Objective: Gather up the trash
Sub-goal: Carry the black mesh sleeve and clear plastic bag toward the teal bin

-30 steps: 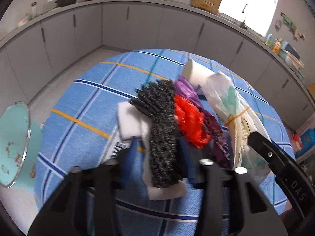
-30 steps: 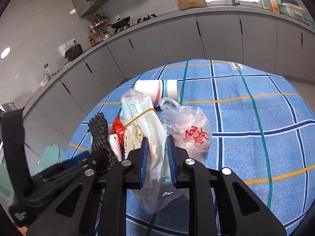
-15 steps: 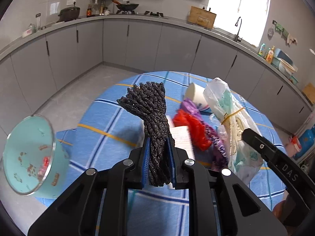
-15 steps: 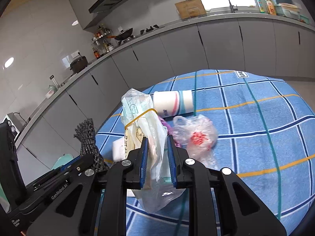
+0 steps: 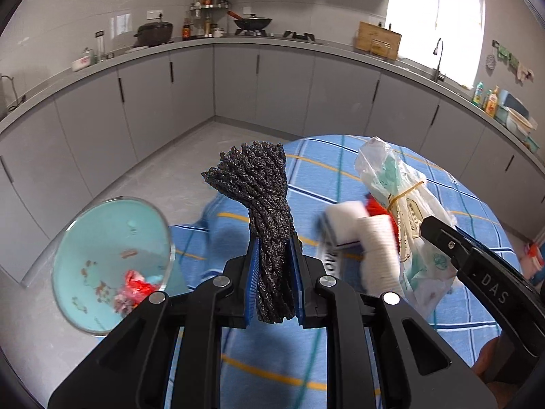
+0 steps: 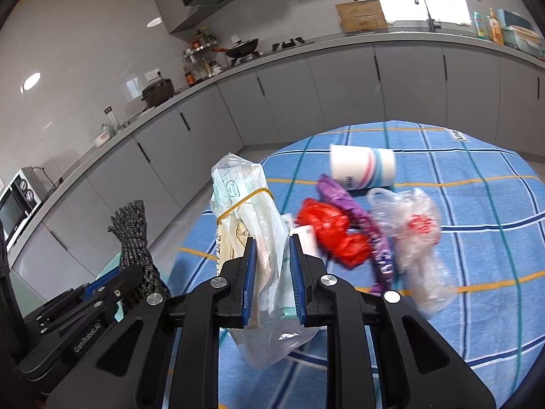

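The left gripper [image 5: 274, 286] has its jaws closed on one bundle of black cord [image 5: 260, 204], held upright and clear of the tabletop [image 5: 272, 368]. The right gripper [image 6: 272, 272] has its jaws closed on one clear plastic bag [image 6: 252, 225] bound by a yellow rubber band; the bag's lower end hangs loose below the jaws.

Beside the left gripper, off the tabletop edge, stands one teal bin [image 5: 112, 262] with scraps already inside, probably the drop point for both held items.

Items lying on the blue checked cloth of the tabletop, near to far:
- One white ribbed pad [image 5: 379, 248] and one white block [image 5: 344, 220], touching each other.
- One red crumpled wrapper [image 6: 332, 233].
- One purple wrapper [image 6: 354, 218], lying against the red one.
- One crumpled clear bag with red print [image 6: 412, 235].
- One paper cup [image 6: 362, 167], on its side, farthest from the grippers.

Count: two items held, six on the tabletop.

Risks:
- The cord bundle is long and is gripped at its lower end. If released off-centre, it could catch the bin rim and fall to the floor.
- The plastic bag is slick and slack. It could slide out of the jaws in transit.
- Both grippers are close together. Converging on the one bin could make them collide.
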Available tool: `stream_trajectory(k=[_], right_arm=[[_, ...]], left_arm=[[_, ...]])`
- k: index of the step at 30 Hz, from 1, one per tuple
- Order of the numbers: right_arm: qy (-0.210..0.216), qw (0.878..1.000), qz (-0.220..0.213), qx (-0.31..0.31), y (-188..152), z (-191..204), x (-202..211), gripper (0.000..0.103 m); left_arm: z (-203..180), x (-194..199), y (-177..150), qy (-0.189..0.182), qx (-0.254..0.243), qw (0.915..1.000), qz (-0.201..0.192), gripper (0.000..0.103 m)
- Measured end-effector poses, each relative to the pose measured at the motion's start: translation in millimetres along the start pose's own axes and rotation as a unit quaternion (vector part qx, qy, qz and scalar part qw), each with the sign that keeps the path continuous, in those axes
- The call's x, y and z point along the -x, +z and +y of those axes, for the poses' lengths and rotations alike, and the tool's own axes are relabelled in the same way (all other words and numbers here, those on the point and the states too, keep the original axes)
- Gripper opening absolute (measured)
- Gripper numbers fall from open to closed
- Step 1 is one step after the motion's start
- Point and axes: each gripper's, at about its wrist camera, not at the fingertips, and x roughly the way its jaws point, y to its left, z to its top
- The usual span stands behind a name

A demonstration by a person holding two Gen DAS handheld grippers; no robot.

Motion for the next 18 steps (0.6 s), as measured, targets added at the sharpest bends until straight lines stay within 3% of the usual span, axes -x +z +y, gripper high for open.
stream_trajectory(k=[18], right_arm=[[0.044,0.997,0.022,0.064,-15,97,-37,0.021]], left_arm=[[102,20,-15,0.063,0.061,0.9961,-0.009,0.017]])
